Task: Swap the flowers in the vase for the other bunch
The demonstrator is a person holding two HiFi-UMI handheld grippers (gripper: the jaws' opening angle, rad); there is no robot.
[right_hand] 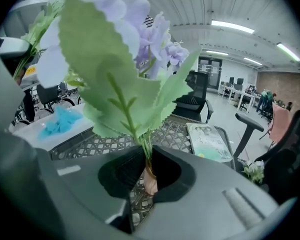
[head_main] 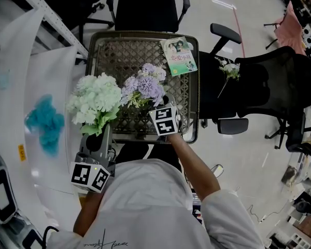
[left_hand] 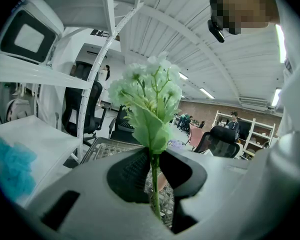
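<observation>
Left claw (left_hand: 153, 159): clamped on stem of pale green bunch (left_hand: 149, 91).
Right claw (right_hand: 147, 159): clamped on stems of purple bunch (right_hand: 155, 31).

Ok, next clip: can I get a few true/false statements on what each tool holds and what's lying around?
1. The left tool clamps the white-green bunch by its stem. True.
2. The right tool is empty. False: it grips the purple bunch by its stems.
3. A book lies on the mesh table. True.
4. The blue fluffy thing lies on the mesh table. False: it lies on the white surface beside it.
5. A small white sprig lies on a black chair. True.
</observation>
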